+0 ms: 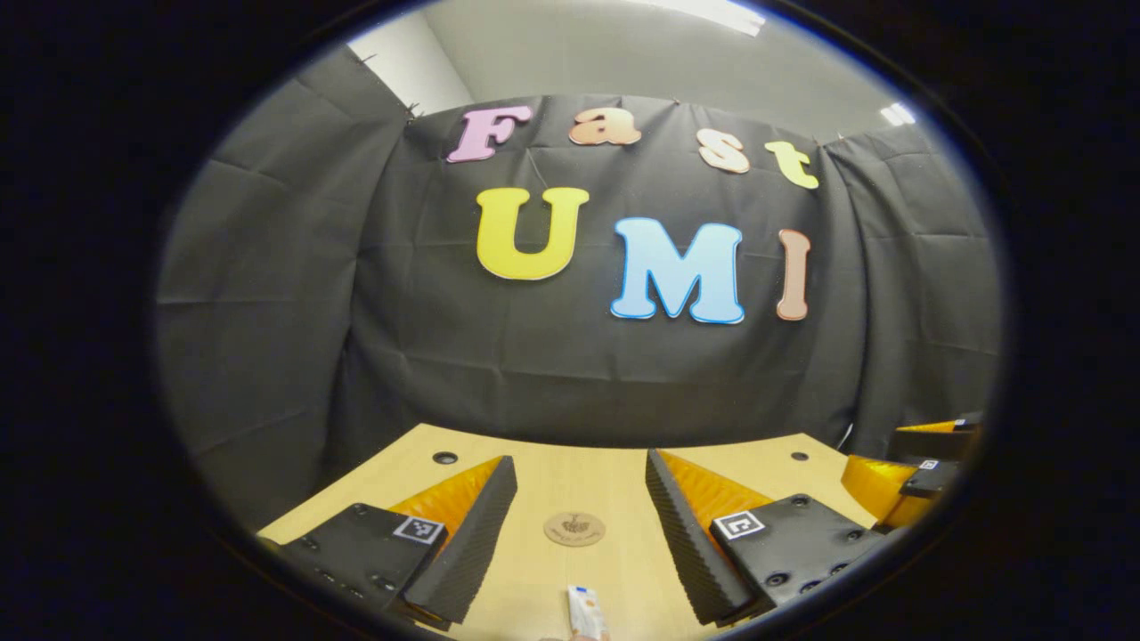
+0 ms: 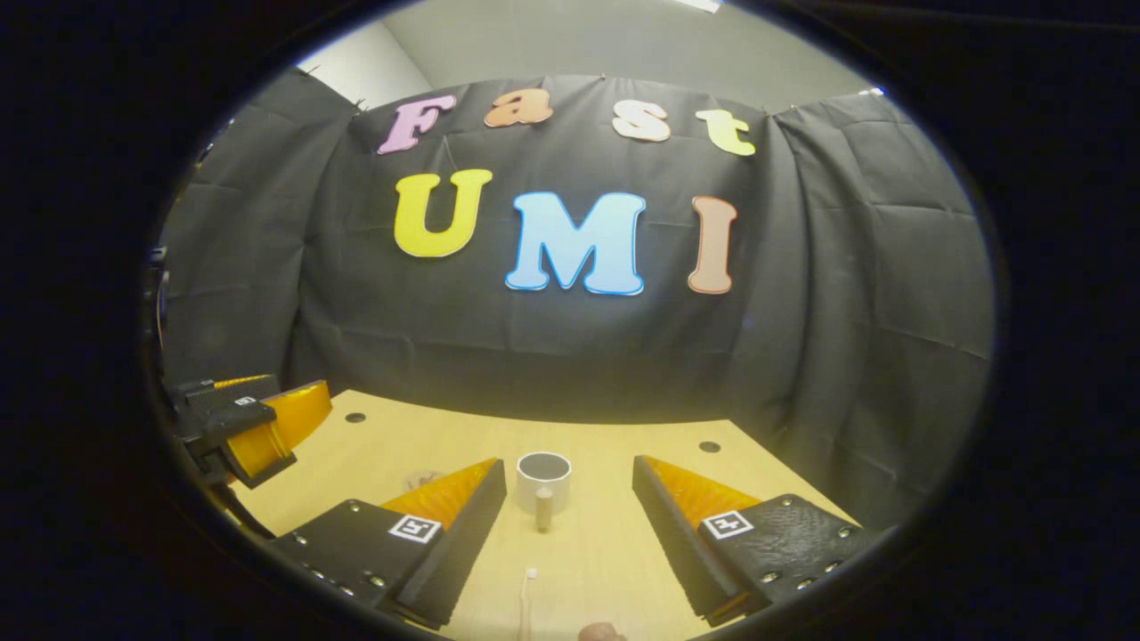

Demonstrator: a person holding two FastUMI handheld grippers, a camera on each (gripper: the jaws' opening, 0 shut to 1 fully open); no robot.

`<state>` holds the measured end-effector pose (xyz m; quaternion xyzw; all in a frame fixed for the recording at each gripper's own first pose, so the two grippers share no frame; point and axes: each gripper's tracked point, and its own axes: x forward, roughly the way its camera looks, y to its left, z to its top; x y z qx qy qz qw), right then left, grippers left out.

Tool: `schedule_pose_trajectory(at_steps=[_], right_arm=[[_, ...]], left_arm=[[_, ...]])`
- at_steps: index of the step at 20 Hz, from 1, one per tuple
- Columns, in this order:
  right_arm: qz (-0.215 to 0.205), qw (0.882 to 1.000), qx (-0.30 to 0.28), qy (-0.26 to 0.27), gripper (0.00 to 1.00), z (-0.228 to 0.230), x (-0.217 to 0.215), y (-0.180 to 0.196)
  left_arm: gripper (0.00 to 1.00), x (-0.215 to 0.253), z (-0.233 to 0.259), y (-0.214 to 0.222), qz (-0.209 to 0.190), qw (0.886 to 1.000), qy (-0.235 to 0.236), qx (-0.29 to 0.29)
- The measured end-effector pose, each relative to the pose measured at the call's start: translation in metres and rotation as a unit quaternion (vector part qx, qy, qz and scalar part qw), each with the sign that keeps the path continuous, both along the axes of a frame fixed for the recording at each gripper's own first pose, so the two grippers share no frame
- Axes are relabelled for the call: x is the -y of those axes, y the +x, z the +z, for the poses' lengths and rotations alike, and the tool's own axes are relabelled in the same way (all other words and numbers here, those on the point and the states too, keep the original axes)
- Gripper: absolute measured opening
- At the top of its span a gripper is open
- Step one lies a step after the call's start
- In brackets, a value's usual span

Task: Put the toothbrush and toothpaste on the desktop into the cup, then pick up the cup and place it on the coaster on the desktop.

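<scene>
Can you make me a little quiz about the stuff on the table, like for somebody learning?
1. True or false: the cup is standing upright on the table.
2. Which thing lies on the table between the left gripper fingers, farther off?
A. a spoon
B. the round coaster
C. a plate
3. Fill in the missing word: the toothbrush lies in front of the right gripper, whose fingers are ____ with nothing between them.

Key
1. True. Its mouth faces up and its handle points toward the camera.
2. B. The toothpaste lies nearer, at the bottom edge of that view.
3. open
</scene>
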<state>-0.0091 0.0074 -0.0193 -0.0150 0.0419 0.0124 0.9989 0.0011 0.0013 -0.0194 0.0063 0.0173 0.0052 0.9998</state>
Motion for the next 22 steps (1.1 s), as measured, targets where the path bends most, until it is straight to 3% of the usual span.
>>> schedule_pose_trajectory(at_steps=[6, 11, 16, 22], right_arm=[[0.009, 0.997, -0.079, 0.003, 0.91, -0.036, -0.006, 0.005], [0.017, 0.983, -0.185, 0.001, 0.91, -0.088, -0.015, 0.005], [0.026, 0.955, -0.294, 0.005, 0.92, -0.142, -0.024, -0.004], [0.033, 0.906, -0.421, 0.016, 0.92, -0.201, -0.03, -0.014]], left_arm=[[0.94, 0.0, -0.061, 0.01, -0.004, 0.995, -0.015, -0.102], [0.94, 0.004, -0.122, 0.015, -0.007, 0.977, -0.019, -0.214], [0.94, 0.008, -0.191, 0.006, -0.004, 0.938, -0.019, -0.346], [0.94, 0.001, -0.247, -0.001, 0.002, 0.891, -0.014, -0.454]])
